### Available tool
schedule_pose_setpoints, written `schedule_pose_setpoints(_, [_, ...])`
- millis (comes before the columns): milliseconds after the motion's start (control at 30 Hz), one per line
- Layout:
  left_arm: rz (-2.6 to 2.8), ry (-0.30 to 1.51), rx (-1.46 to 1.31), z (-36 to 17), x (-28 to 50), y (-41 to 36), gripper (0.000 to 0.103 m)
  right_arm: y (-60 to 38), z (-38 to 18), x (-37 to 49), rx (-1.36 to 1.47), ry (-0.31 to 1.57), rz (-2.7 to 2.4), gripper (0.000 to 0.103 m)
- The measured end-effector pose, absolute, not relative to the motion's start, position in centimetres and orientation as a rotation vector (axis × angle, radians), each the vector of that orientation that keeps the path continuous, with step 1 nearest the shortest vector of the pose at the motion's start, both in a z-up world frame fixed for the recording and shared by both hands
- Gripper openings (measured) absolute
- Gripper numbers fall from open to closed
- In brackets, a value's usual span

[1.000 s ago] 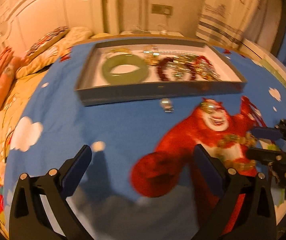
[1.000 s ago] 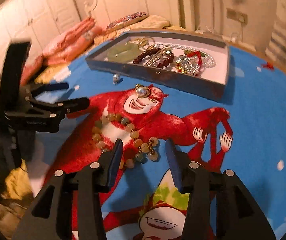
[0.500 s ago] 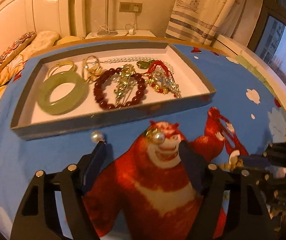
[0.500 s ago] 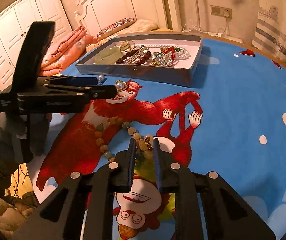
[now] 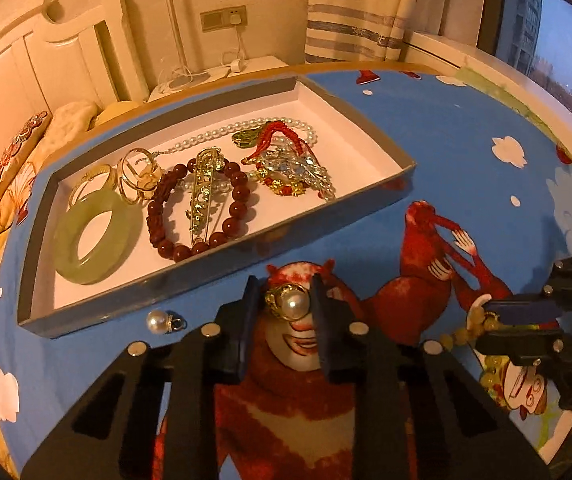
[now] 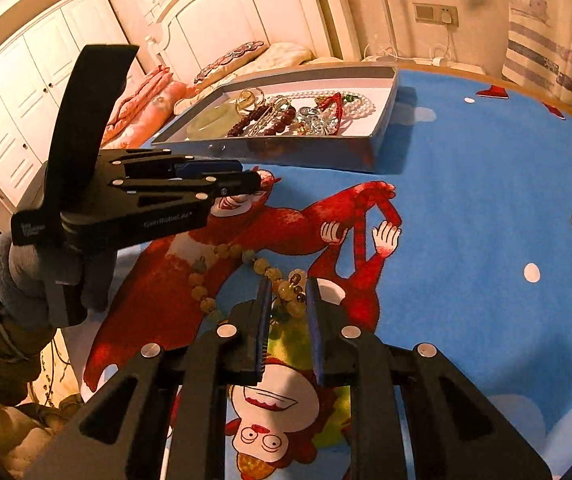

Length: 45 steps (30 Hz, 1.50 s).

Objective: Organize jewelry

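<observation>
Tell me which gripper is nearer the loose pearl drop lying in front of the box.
Left. The left gripper, closing around the pearl ring, sits just beside the pearl drop; the right gripper, across the bedspread, is on the bead bracelet.

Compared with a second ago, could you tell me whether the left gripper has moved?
Yes. The left gripper has come in toward the jewelry tray and over to the pearl ring; its jaws are closing with the ring between them.

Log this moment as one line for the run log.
left gripper: closing on pearl ring | right gripper: shut on bead necklace | tray: holds other jewelry
</observation>
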<state>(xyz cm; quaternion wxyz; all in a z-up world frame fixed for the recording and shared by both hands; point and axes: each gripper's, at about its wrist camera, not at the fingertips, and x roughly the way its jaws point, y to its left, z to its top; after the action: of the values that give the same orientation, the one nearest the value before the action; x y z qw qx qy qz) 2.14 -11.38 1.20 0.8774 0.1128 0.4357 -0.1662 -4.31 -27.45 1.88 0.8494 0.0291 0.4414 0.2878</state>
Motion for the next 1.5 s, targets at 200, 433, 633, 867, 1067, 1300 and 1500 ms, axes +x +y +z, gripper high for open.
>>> schedule_pose_setpoints(200, [-0.358, 0.892, 0.206, 1.6, 1.4, -11.1, 0.025, -27.8, 2.1, -4.7, 0.067, 0.901, 0.604, 0.018])
schedule_pose_setpoints(433, [-0.375, 0.85, 0.211, 3.1, 0.2, -11.6, 0.025, -28.1, 2.3, -4.8, 0.076, 0.887, 0.601, 0.018])
schedule_pose_setpoints(633, [-0.33, 0.796, 0.318, 3.9, -1.2, -13.0, 0.026, -28.1, 2.3, -4.8, 0.075, 0.887, 0.597, 0.018])
schedule_pose_setpoints(867, [-0.389, 0.829, 0.226, 3.8, -1.5, -12.0, 0.025, -28.1, 2.4, -4.9, 0.071, 0.888, 0.59, 0.018])
schedule_pose_setpoints(1067, [-0.378, 0.857, 0.254, 2.9, -1.5, -11.6, 0.04, -28.3, 2.3, -4.8, 0.077, 0.896, 0.589, 0.018])
schedule_pose_setpoints(1300, [-0.384, 0.901, 0.239, 1.1, 0.2, -11.1, 0.04, -28.2, 2.2, -4.6, 0.079, 0.903, 0.585, 0.018])
schedule_pose_setpoints(1500, [-0.407, 0.893, 0.247, 1.1, -0.3, -11.0, 0.024, -28.1, 2.2, -4.5, 0.08, 0.904, 0.586, 0.018])
